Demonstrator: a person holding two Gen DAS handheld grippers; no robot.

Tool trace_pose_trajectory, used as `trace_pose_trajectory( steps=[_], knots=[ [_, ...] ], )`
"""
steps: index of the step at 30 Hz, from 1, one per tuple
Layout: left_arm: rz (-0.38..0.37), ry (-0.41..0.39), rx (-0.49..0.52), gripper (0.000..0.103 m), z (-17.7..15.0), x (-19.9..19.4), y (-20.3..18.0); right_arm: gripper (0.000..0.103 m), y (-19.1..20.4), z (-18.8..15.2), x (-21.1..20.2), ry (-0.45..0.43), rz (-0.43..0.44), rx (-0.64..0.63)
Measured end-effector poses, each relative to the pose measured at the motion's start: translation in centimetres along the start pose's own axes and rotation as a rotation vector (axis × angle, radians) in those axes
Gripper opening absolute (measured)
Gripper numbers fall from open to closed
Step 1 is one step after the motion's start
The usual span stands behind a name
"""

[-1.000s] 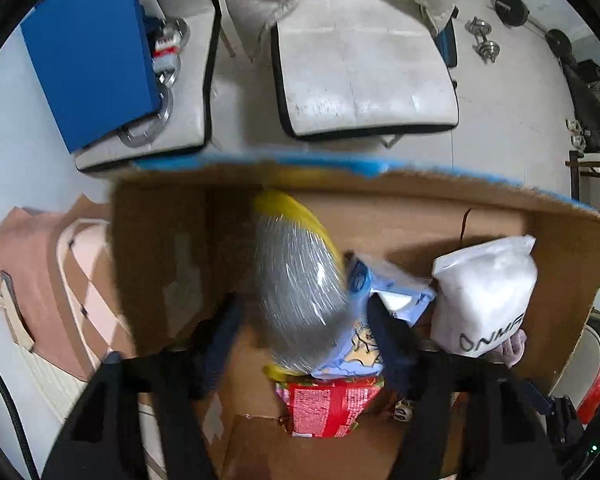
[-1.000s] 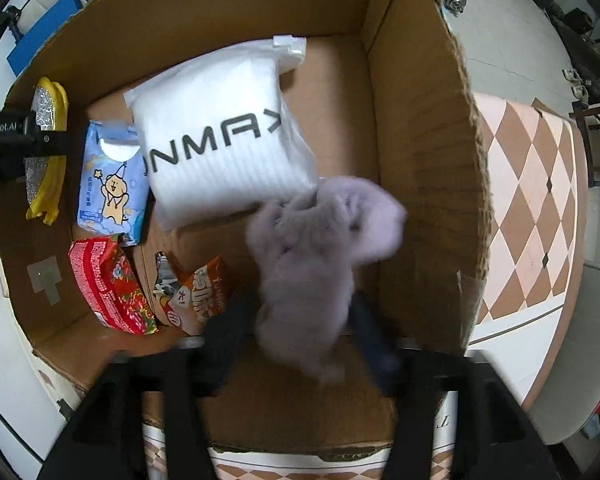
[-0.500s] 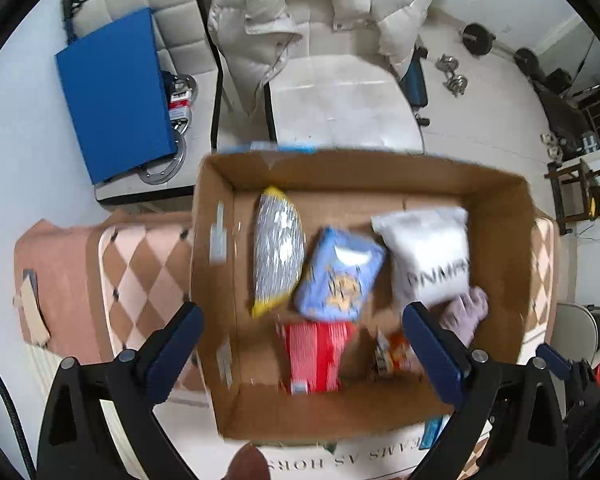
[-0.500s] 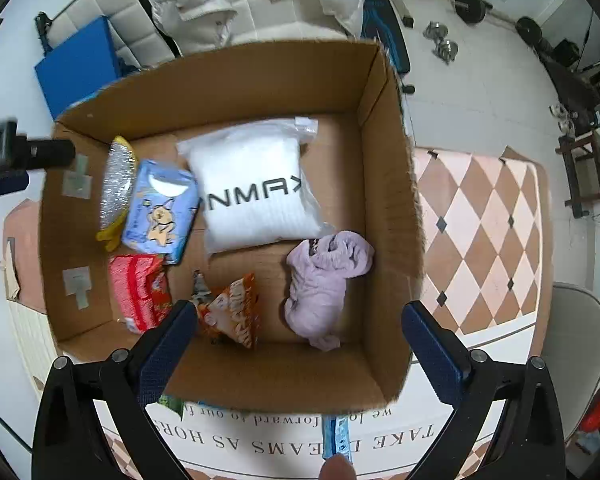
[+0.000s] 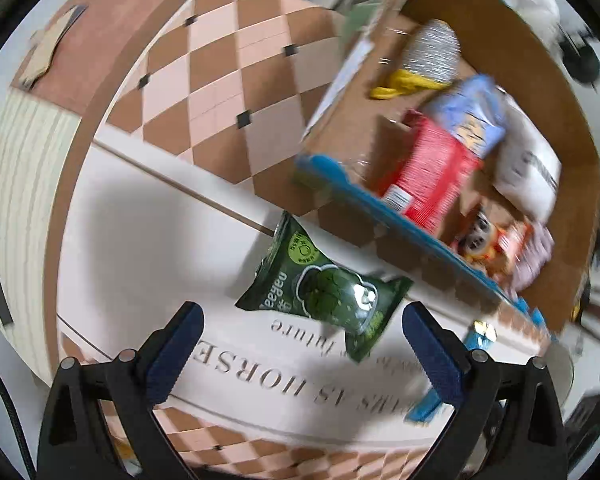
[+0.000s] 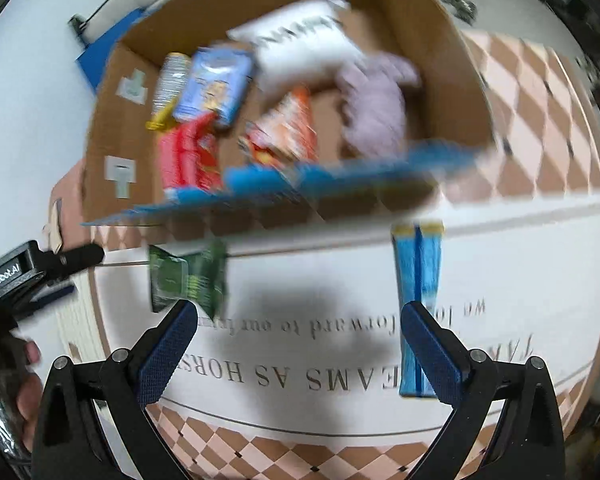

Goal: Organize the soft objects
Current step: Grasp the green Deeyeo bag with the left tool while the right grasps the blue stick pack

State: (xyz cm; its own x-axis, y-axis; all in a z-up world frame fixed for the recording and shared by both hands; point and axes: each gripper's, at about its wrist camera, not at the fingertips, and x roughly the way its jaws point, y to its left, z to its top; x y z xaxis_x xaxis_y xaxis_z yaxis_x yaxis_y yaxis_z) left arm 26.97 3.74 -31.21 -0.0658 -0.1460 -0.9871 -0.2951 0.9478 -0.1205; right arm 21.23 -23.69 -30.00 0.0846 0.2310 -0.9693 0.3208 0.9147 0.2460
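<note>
A green snack pouch (image 5: 328,292) lies on the white mat in front of the cardboard box (image 5: 572,92). My left gripper (image 5: 300,332) is open and empty, just short of the pouch. A long blue packet (image 6: 418,304) lies on the mat in the right wrist view; my right gripper (image 6: 298,330) is open and empty, with its right finger (image 6: 432,356) over the packet's lower part. The green pouch also shows there (image 6: 188,276). The box (image 6: 456,40) holds a white pack (image 6: 300,44), a lilac cloth (image 6: 376,100), and blue, red, orange and silver packs.
The checkered cloth (image 5: 220,80) covers the table, with a white printed mat (image 6: 340,360) on it. The box's blue-edged front flap (image 6: 320,184) faces the grippers. The left gripper's body (image 6: 20,276) and a hand sit at the left edge of the right wrist view.
Both grippers let go of their items in the box, opened, pulled back out and dropped low toward the mat; the left now faces the green pouch, the right the blue packet.
</note>
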Motion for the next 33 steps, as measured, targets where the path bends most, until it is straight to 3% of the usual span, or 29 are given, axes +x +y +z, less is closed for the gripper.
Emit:
trace_pose_trajectory(
  steps=[3,8,16,18,21,24,26,31,33],
  knots=[
    [0.101,-0.065,0.058,0.102,-0.7,1.3,-2.3,0.103,-2.8,-1.0,0.6,-0.006,-0.026,0.072],
    [0.196,-0.069,0.126,0.102,-1.7,3.9,-4.6,0.103,-6.1,-1.7,0.5,-0.027,-0.103,0.102],
    [0.271,-0.022,0.174,0.102,-2.8,4.9,-0.3,0.103,-9.2,-2.2,0.8,-0.010,-0.152,0.097],
    [0.271,0.007,0.164,0.102,-3.1,4.4,1.4,0.103,-9.2,-2.1,1.2,0.006,-0.150,0.083],
    [0.199,0.017,0.113,0.102,-3.2,3.0,3.2,0.103,-8.9,-2.0,2.2,0.039,-0.151,0.053],
    [0.125,0.009,0.107,0.102,-2.5,2.4,2.4,0.103,-8.3,-1.6,3.6,0.067,-0.156,0.027],
    [0.115,0.013,0.162,0.102,-1.6,2.9,0.3,0.103,-7.9,-1.3,4.5,0.084,-0.165,0.019],
    [0.180,0.080,0.337,0.102,0.0,6.9,-4.2,0.102,-7.6,-0.5,6.7,0.131,-0.184,0.014],
    [0.204,0.094,0.377,0.101,0.5,8.4,-4.4,0.096,-7.5,-0.2,7.3,0.148,-0.184,0.021]
  ],
)
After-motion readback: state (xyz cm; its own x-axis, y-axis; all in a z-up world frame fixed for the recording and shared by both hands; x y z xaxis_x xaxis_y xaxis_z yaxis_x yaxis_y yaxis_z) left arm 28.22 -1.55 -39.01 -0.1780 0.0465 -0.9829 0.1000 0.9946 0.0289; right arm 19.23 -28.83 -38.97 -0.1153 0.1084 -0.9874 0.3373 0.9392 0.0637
